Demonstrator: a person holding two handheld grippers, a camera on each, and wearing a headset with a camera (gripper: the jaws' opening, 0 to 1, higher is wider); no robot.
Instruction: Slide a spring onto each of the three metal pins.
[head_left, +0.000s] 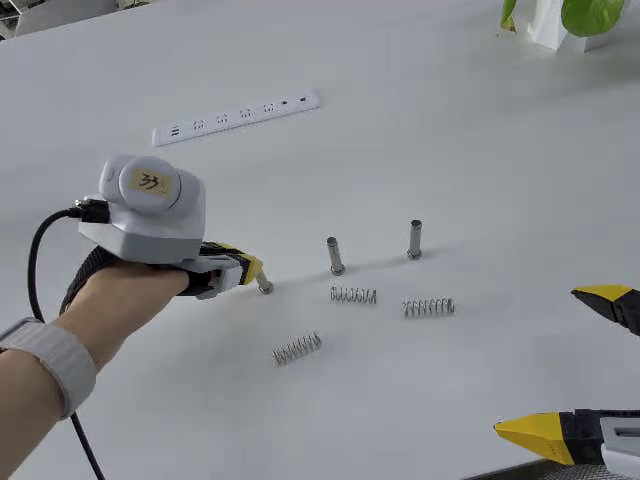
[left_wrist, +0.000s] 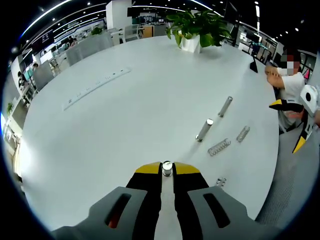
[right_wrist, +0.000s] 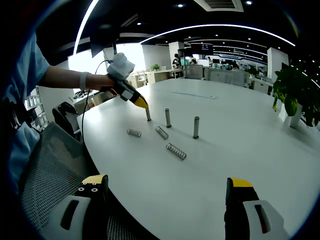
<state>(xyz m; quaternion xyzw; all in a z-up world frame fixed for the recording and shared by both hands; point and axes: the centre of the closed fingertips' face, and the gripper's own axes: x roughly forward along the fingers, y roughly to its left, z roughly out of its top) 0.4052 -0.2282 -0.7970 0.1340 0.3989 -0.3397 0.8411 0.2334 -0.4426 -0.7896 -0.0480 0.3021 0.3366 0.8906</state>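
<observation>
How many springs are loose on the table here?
3, all flat on the table: near spring closest to the person, middle spring before the middle pin, right spring beside it.

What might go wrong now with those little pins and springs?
1. The left gripper is shut on one pin near its top. A jerk might tip the pin, and the jaws may block a spring from sliding on.
2. The other two pins stand free and upright, so a stray nudge could topple them.
3. The springs lie on their sides on the table. One might roll away when the open right gripper pinches it.
</observation>
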